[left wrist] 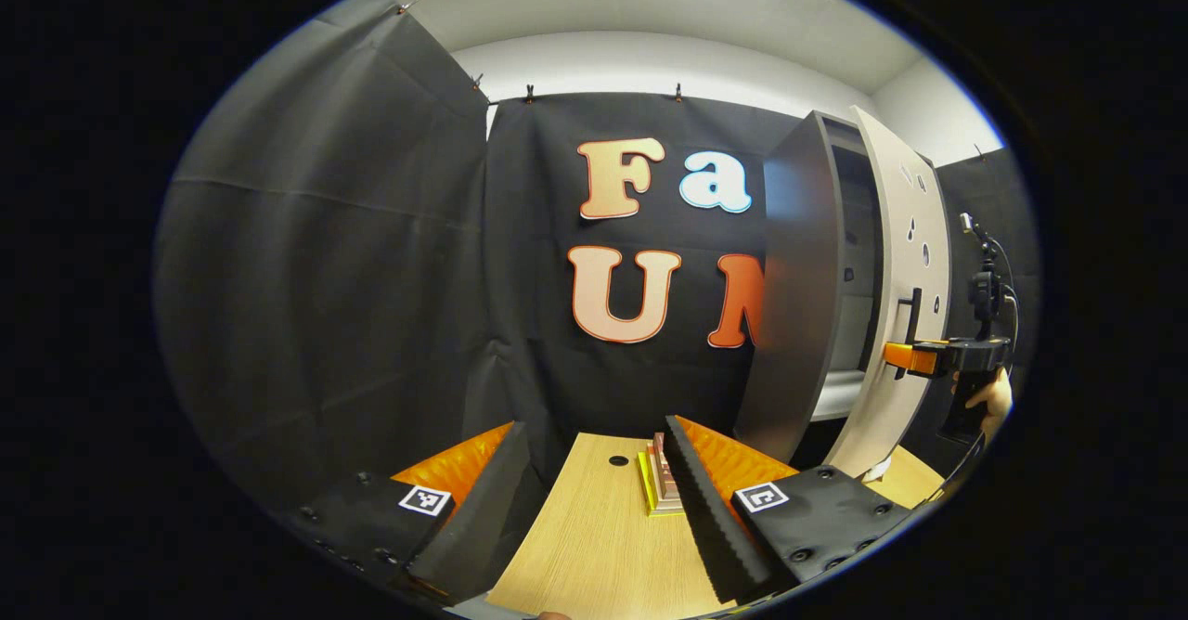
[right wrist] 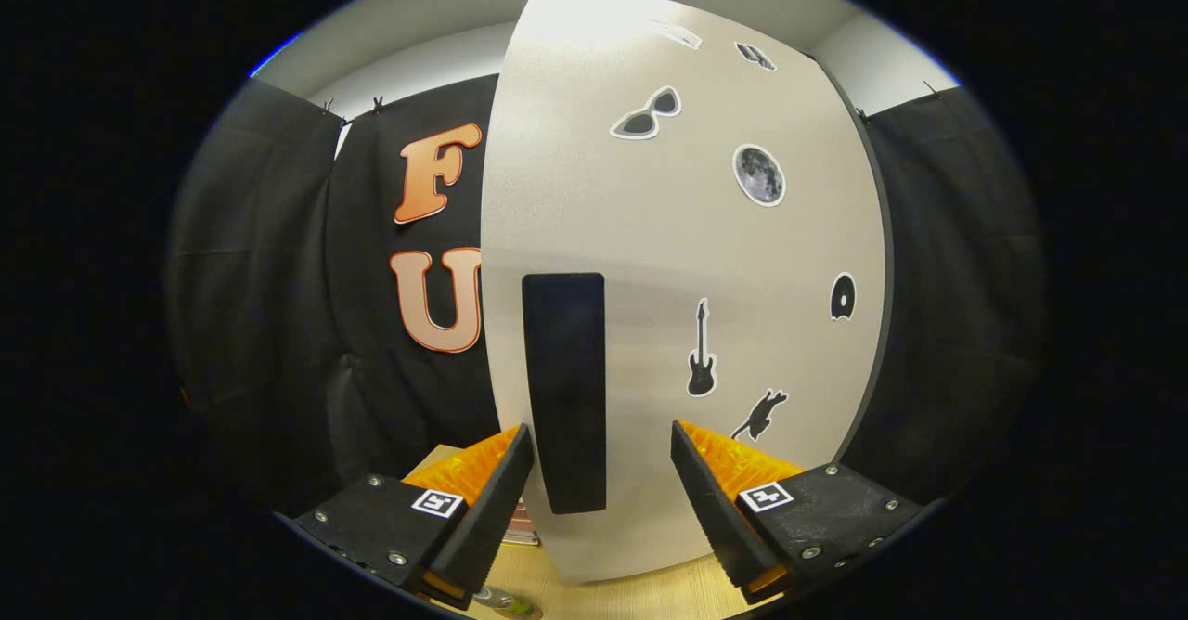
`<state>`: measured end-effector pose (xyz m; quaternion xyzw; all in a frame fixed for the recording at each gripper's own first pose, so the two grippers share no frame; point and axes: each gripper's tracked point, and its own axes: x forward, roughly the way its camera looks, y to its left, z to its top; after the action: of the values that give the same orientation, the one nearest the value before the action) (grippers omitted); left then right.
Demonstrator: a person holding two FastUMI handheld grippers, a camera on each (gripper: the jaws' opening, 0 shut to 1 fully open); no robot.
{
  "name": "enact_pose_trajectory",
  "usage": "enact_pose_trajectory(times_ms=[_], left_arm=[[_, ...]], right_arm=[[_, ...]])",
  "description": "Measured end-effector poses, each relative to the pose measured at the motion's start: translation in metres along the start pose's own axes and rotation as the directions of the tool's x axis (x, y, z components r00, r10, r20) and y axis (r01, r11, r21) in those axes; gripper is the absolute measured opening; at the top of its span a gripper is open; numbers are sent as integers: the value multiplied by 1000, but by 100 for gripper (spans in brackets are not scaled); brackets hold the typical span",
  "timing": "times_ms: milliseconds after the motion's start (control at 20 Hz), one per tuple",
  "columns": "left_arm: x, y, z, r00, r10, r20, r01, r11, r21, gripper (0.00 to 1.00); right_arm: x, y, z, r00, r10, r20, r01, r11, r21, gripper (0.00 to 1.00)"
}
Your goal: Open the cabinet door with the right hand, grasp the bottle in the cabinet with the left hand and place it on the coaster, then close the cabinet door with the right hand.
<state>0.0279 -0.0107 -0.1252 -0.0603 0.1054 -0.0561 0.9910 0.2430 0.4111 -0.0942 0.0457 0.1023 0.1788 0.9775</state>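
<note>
door (right wrist: 687, 258): partly open, stiff panel; best taken by black handle (right wrist: 563, 393)
right hand-held gripper (right wrist: 601, 471): fingers spread, handle between, untouched
left hand-held gripper (left wrist: 597, 499): wide open, empty, above desk (left wrist: 594, 546)
bottle: inside cabinet (left wrist: 798, 304), hidden

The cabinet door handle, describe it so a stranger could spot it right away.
Find the tall pale cabinet door. The handle is the upright black bar near its left edge, between the right gripper fingers. Unlike the small stickers beside it, it is large and plain.

the handle (right wrist: 563, 393) stands between the right gripper (right wrist: 601, 485) fingers, on the cabinet door (right wrist: 687, 258) just ahead, table (right wrist: 640, 597) below.
</note>
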Motion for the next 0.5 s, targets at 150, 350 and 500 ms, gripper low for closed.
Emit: enact_pose_trajectory(times_ms=[150,350,500], left_arm=[[9,5,3,1000,12,-7,-12,1000,10,95],[24,7,8,1000,27,-4,-26,999,31,95],[37,4,14,1000,24,1,-24,999,31,95]], right_arm=[[21,7,-1,1000,-5,-4,5,1000,-14,93],[52,14,5,1000,-6,-5,6,1000,-19,93],[67,15,9,1000,-5,-6,5,1000,-18,93]])
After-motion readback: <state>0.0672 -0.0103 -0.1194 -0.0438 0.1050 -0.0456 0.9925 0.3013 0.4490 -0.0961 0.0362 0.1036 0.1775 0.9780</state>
